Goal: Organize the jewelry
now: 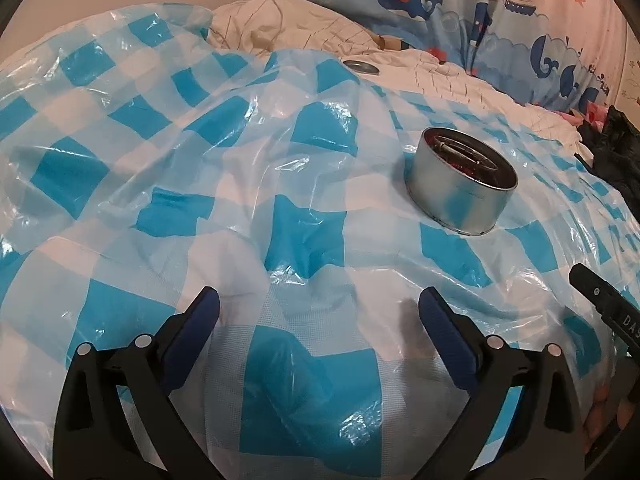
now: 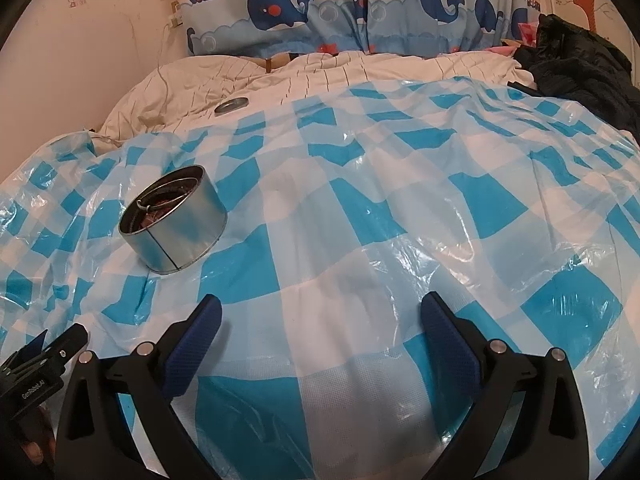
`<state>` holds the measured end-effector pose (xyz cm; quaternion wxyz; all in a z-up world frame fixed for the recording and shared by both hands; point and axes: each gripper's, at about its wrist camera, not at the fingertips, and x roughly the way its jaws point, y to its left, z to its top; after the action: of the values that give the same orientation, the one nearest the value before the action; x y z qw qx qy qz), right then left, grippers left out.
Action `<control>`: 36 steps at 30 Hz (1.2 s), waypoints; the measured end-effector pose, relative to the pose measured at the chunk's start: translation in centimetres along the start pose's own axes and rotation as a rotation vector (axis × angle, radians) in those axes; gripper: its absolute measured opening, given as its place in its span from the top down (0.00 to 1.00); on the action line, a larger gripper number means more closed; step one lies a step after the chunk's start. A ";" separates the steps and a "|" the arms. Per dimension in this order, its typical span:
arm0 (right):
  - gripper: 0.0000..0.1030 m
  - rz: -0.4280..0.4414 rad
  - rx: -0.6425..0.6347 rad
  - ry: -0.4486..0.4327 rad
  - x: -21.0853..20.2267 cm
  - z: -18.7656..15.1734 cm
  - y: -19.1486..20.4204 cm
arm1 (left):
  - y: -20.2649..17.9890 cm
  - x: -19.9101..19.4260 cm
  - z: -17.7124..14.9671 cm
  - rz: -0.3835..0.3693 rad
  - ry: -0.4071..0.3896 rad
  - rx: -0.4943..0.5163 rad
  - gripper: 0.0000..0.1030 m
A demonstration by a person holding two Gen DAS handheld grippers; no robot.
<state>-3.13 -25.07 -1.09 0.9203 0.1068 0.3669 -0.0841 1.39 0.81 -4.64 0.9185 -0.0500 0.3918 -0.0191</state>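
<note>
Left wrist view: left gripper (image 1: 319, 306), jaws spread wide with nothing between the blue pads, above a blue-and-white checked plastic sheet (image 1: 200, 152) spread over a bed. Far and to the right of the jaws stands a round metal tin (image 1: 460, 188), lid off, resting on the sheet; metal rings and dark reddish pieces of jewelry (image 1: 466, 157) lie inside, too small to tell apart. Farther still, a round metal lid (image 1: 360, 67) lies at the far edge of the sheet where the white quilt (image 1: 460, 76) begins, well apart from the tin. At the right edge a black finger of the other gripper enters the picture.

Right wrist view: right gripper (image 2: 321, 307), jaws likewise wide and empty, over the same checked sheet (image 2: 400, 184). The tin (image 2: 174, 220) stands far and to the left of the jaws, the lid (image 2: 231, 105) beyond it. A whale-print curtain (image 2: 360, 12) hangs behind the bed; dark clothing (image 2: 580, 68) lies at the far right.
</note>
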 end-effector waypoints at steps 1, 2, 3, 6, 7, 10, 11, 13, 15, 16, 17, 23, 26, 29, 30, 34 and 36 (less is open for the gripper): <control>0.07 -0.002 -0.002 0.000 0.0 0.0 0.0 | -0.1 0.0 -0.1 0.005 0.001 0.003 0.08; 0.07 -0.002 -0.002 0.000 0.0 0.0 0.0 | -0.2 0.0 -0.1 0.012 0.003 0.009 0.08; 0.07 -0.001 -0.001 -0.001 0.0 0.0 0.0 | -0.3 0.0 -0.2 0.019 0.005 0.014 0.08; 0.07 -0.001 -0.001 -0.001 0.0 0.0 0.0 | -0.4 0.0 -0.2 0.029 0.008 0.021 0.08; 0.07 -0.001 -0.001 -0.001 0.0 0.0 0.0 | -0.4 0.1 -0.2 0.031 0.009 0.022 0.08; 0.07 -0.001 -0.001 -0.001 -0.1 0.0 0.0 | -0.5 0.1 -0.3 0.035 0.010 0.025 0.08; 0.07 -0.001 -0.001 0.000 -0.1 0.0 -0.1 | -0.4 0.1 -0.3 0.036 0.011 0.026 0.08; 0.07 -0.001 0.000 -0.001 -0.1 0.0 0.0 | -0.5 0.1 -0.4 0.039 0.012 0.028 0.08; 0.07 -0.001 -0.001 -0.001 -0.1 0.0 0.0 | -0.5 0.1 -0.4 0.041 0.013 0.029 0.08; 0.07 -0.001 0.000 -0.001 -0.1 0.0 0.0 | -0.5 0.2 -0.4 0.043 0.013 0.030 0.08; 0.07 -0.001 0.000 -0.001 -0.1 0.0 -0.1 | -0.5 0.2 -0.4 0.043 0.013 0.031 0.08; 0.07 -0.001 0.000 0.000 -0.1 0.0 0.0 | -0.5 0.2 -0.4 0.043 0.013 0.030 0.08; 0.07 -0.001 0.000 0.000 -0.1 0.0 0.0 | -0.5 0.2 -0.4 0.043 0.013 0.030 0.08; 0.07 -0.001 0.000 0.000 -0.1 0.0 0.0 | -0.6 0.2 -0.4 0.043 0.013 0.031 0.08; 0.07 -0.001 0.000 0.000 -0.1 0.0 0.0 | -0.6 0.2 -0.4 0.044 0.014 0.031 0.08; 0.07 -0.002 0.000 0.000 -0.1 0.0 0.0 | -0.6 0.2 -0.4 0.044 0.014 0.031 0.08; 0.07 -0.002 0.000 0.000 -0.1 0.0 0.0 | -0.6 0.2 -0.4 0.044 0.014 0.031 0.08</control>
<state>-3.18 -25.03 -1.01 0.9202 0.1064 0.3670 -0.0848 1.25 0.20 -4.97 0.9167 -0.0269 0.3987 -0.0052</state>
